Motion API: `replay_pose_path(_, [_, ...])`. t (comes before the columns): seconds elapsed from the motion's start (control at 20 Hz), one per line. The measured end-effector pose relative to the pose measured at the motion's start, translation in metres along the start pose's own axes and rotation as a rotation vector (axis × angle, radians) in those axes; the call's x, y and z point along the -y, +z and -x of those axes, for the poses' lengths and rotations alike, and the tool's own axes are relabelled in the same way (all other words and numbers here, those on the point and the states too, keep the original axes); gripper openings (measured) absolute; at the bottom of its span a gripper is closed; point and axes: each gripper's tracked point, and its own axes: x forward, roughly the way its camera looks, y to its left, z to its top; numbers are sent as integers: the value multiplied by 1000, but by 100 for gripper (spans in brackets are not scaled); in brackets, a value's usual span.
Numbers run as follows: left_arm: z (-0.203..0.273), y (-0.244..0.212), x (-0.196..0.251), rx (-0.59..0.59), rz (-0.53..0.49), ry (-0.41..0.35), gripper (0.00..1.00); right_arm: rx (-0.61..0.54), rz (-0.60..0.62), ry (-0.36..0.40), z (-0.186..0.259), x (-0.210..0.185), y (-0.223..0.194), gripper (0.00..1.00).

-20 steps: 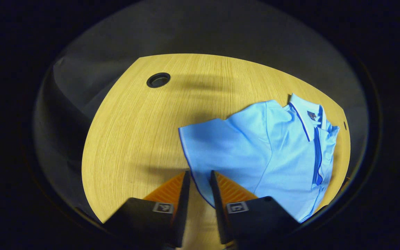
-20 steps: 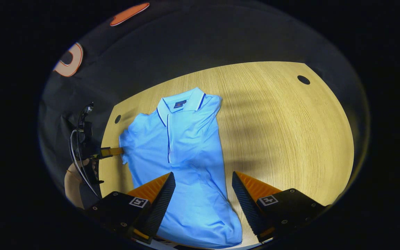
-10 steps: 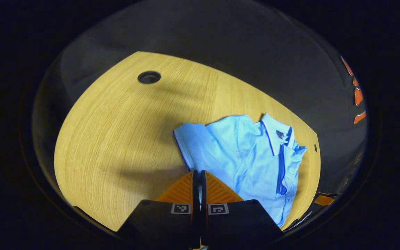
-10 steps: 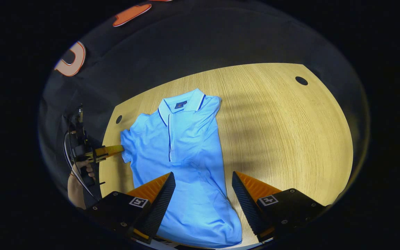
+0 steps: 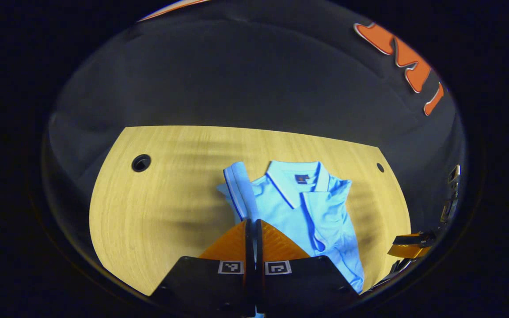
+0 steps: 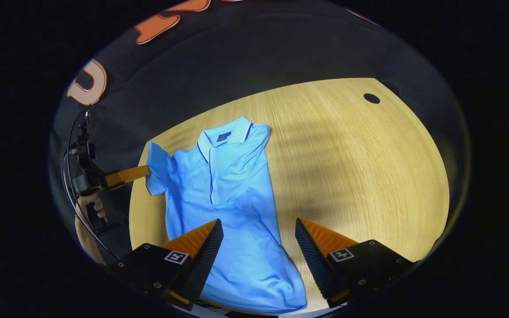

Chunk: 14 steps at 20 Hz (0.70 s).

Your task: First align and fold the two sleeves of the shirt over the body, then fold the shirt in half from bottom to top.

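Between the left gripper's [image 5: 251, 223] closed fingers, the shirt's [image 6: 228, 194] sleeve [image 5: 237, 185]; right gripper [image 6: 259, 240] agape above its hem.

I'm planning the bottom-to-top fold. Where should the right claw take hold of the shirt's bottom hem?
Probably at the right hem corner, coming in low from the near edge of the table. The fabric lies flat but ripples slightly there, giving the open right claw an edge to pinch.
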Motion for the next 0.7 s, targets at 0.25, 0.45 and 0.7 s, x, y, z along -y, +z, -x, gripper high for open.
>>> replay_pose_path(0.25, [-19,-9,71,-48,-6,-88,4,-1,-30,-4,5,21,-8,99])
replay_pose_path(0.45, [-29,-19,129,-92,-65,-146,4,-4,-59,-9,10,38,-14,99])
replay_pose_path(0.7, [-40,-35,166,-138,-118,-138,15,-18,-60,-15,7,44,-22,99])
